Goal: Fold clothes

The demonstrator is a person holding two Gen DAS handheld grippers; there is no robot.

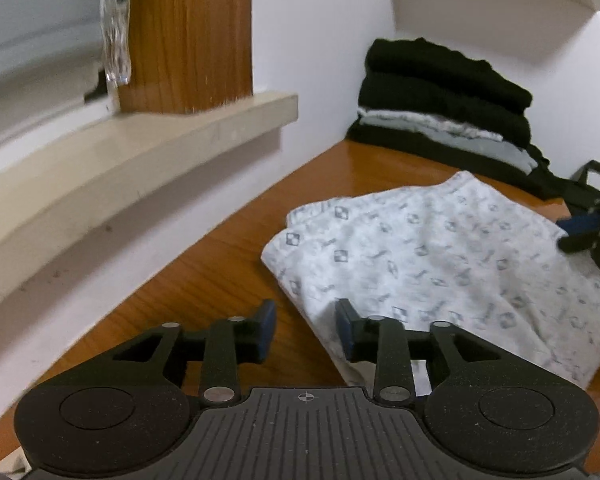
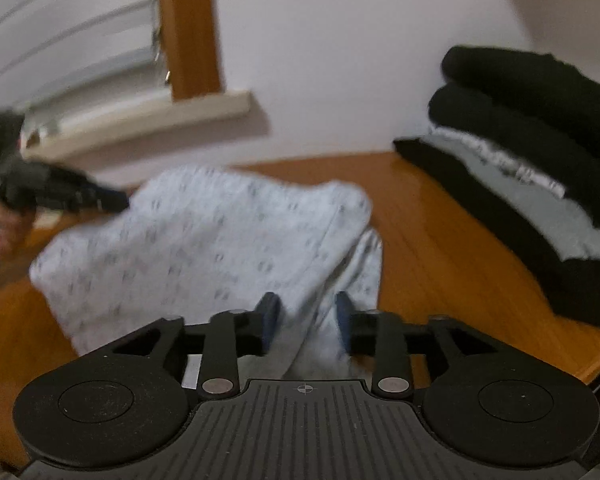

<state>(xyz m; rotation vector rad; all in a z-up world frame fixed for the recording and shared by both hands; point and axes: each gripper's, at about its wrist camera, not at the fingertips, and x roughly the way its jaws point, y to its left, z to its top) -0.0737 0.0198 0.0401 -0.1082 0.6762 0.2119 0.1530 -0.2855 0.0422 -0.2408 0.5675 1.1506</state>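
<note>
A white garment with a small grey print (image 1: 440,256) lies folded on the wooden table (image 1: 204,280); it also shows, blurred, in the right wrist view (image 2: 204,240). My left gripper (image 1: 306,330) is open, its fingers at the garment's near left edge, holding nothing. My right gripper (image 2: 306,322) is open just above the garment's near right part, with cloth lying between and below the fingers. The right gripper also shows at the garment's far right edge in the left wrist view (image 1: 580,228). The left gripper shows at the garment's left edge in the right wrist view (image 2: 60,192).
A stack of folded black and grey clothes (image 1: 444,108) sits in the table's back right corner against the white wall, also in the right wrist view (image 2: 532,160). A beige window sill (image 1: 140,152) and a wooden frame post (image 1: 188,32) run along the left.
</note>
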